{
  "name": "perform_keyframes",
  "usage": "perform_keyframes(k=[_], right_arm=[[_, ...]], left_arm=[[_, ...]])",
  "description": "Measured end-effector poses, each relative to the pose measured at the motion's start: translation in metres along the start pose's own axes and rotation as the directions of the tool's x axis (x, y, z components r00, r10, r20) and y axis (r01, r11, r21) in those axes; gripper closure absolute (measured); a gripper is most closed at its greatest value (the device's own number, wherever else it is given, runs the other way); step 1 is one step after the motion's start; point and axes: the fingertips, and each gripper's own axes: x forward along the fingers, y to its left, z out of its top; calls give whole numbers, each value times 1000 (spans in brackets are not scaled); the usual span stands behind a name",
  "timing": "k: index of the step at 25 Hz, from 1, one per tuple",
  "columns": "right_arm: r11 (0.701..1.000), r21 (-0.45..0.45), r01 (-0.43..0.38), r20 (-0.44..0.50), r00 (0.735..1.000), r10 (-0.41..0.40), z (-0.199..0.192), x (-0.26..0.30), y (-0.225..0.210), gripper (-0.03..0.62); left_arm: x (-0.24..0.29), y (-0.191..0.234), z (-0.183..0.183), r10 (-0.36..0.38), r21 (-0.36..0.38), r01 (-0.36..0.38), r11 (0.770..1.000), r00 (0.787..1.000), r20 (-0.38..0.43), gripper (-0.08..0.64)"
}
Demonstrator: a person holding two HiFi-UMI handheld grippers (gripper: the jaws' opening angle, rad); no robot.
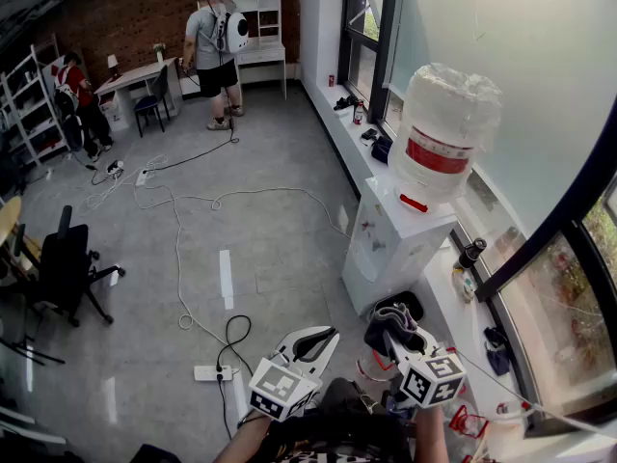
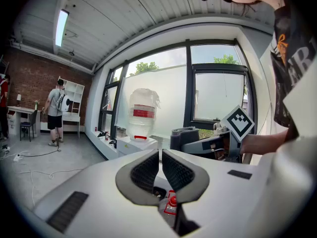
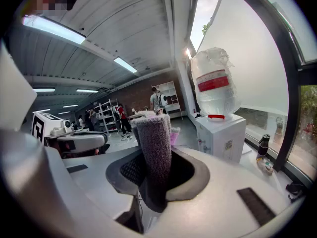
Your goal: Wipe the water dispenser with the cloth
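The white water dispenser (image 1: 395, 244) stands by the window wall, with a clear bottle (image 1: 443, 128) with a red label on top; it also shows as the dispenser (image 2: 141, 144) and the dispenser (image 3: 221, 135). My right gripper (image 1: 390, 328) is shut on a folded grey cloth (image 3: 154, 152), which sticks up between its pads; in the head view the cloth (image 1: 389, 322) is a dark bundle just short of the dispenser's base. My left gripper (image 1: 316, 340) is held low beside it, shut with nothing between the pads (image 2: 148, 171).
Cables (image 1: 178, 258) and a power strip (image 1: 214, 372) lie on the grey floor to the left. A black office chair (image 1: 66, 268) stands far left. A person (image 1: 217, 51) stands at the back by a desk. Bottles (image 1: 469, 256) and small items line the window sill.
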Motion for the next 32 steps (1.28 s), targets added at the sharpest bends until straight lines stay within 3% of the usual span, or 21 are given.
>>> perform_keyframes(k=[11, 21, 28, 32], right_arm=[[996, -33, -89, -44, 995, 87, 10, 50, 25, 489], [976, -71, -206, -91, 976, 199, 18, 101, 54, 486], [965, -65, -253, -111, 963, 245, 33, 160, 60, 486], [960, -56, -274, -113, 957, 266, 49, 220, 53, 486]], left_arm=[[-22, 43, -9, 102, -55, -103, 993, 995, -9, 531], [-38, 95, -13, 221, -112, -220, 969, 975, -6, 531], [-32, 151, -8, 276, -115, -277, 954, 961, -17, 531], [-13, 206, 0, 302, -103, -303, 947, 953, -24, 531]])
